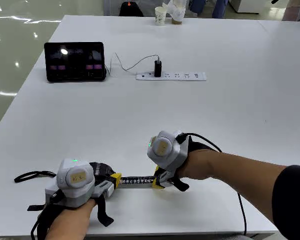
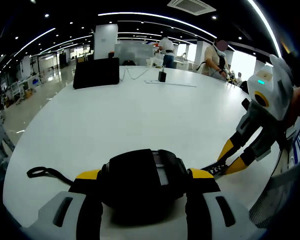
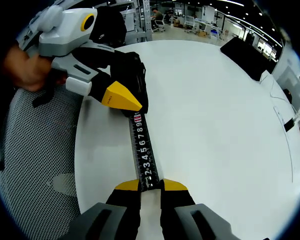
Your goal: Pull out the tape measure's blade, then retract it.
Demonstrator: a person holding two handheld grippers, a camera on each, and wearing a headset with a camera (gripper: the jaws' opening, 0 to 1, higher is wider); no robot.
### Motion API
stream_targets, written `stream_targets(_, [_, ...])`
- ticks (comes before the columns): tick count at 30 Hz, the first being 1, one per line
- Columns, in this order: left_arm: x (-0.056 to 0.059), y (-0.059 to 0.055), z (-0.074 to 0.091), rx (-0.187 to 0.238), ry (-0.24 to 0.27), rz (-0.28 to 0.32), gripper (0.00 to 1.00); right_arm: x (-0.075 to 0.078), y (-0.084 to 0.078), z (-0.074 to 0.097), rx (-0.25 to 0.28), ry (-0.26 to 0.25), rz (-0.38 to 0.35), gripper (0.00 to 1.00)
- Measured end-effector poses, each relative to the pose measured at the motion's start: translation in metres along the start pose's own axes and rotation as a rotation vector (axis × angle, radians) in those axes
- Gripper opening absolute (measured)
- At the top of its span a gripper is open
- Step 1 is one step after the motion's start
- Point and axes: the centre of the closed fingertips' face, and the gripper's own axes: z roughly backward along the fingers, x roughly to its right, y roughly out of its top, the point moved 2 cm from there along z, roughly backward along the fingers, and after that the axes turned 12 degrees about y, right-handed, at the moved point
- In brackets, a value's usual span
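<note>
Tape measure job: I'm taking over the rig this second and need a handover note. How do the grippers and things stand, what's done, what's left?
Left gripper: shut on the tape measure case, which sits on the white table near its front edge.
Right gripper: shut on the tip of the blade.
Done: a short stretch of blade is out, running flat between the two grippers.
Left: pull further if needed, then let the blade retract into the case.

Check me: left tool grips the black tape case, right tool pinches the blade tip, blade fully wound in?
Wrong only on the blade: it is drawn out between the case and the right tool, as the right gripper view shows.
</note>
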Motion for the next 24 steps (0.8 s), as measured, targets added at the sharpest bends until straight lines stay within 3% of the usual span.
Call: stream_targets(24, [0.000,0.000,0.000,-0.001,-0.001,0.000,0.63,-0.002,0.010,-0.005,0.015,0.005,0.018,0.11])
